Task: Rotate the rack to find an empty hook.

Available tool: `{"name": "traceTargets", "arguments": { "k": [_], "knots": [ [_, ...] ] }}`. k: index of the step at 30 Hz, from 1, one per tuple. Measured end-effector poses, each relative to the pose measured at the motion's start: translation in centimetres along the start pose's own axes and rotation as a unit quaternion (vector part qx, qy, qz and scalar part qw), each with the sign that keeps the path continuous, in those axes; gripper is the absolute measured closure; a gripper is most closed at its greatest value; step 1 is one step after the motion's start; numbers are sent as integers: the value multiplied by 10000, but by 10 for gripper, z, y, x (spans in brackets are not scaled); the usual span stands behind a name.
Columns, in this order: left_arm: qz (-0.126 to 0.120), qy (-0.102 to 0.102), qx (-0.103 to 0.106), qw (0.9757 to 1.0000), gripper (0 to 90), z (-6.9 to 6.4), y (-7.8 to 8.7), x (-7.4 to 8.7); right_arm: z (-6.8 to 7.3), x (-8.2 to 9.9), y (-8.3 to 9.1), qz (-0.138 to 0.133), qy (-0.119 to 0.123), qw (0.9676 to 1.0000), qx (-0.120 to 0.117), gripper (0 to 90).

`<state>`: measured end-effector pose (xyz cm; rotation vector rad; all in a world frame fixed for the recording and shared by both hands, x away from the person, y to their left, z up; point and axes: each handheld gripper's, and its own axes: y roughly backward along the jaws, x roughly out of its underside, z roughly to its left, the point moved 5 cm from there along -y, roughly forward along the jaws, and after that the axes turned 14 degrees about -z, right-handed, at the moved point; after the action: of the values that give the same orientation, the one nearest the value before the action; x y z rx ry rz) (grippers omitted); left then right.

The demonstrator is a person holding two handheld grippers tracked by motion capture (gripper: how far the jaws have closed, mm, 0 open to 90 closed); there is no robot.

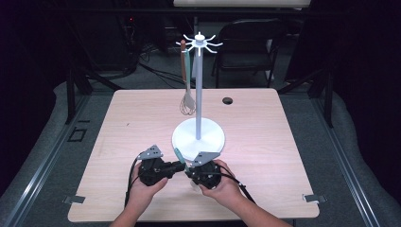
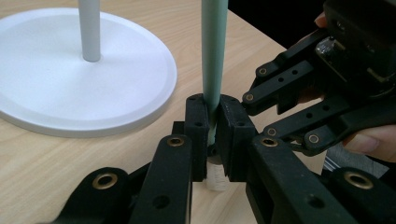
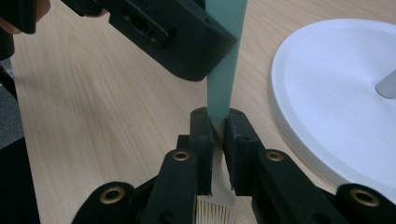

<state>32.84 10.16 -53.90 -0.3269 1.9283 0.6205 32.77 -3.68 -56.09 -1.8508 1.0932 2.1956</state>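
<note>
My left gripper (image 2: 214, 135) and right gripper (image 3: 219, 140) are both pinching the teal-handled brush (image 2: 215, 56) beside the white stand base (image 1: 210, 142).

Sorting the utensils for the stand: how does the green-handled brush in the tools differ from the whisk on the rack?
The brush has a pale green handle; the whisk has a brown one. The brush is low over the table, clamped by both tools; the whisk hangs free from the rack. The brush ends in bristles, the whisk in wire loops. Both are long-handled.
</note>
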Motion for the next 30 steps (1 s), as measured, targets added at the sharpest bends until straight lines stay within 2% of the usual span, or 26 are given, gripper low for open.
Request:
{"name": "traceTargets", "arguments": {
  "k": [7,10,16,19,23,26,30],
  "knots": [
    [194,-23,61,9998,840,-1,-5,4,1,1,1,-25,38,10000,16,820],
    [274,-72,84,9996,842,-1,-5,4,0,3,3,-44,-13,10000,-4,776],
    [385,-125,157,9991,842,2,-11,0,-5,12,18,-13,-110,9999,6,738],
    [472,-186,239,9984,843,1,-17,-4,-11,22,30,31,-217,9997,85,735],
    [708,-365,368,9961,842,-1,-27,-13,-20,32,41,27,-341,9992,214,725],
    [881,-521,483,9936,842,-3,-36,-20,-27,39,48,-36,-446,9985,312,722],
    [1016,-673,558,9910,843,-8,-51,-24,-35,47,59,-111,-619,9971,417,715]
  ]
}}
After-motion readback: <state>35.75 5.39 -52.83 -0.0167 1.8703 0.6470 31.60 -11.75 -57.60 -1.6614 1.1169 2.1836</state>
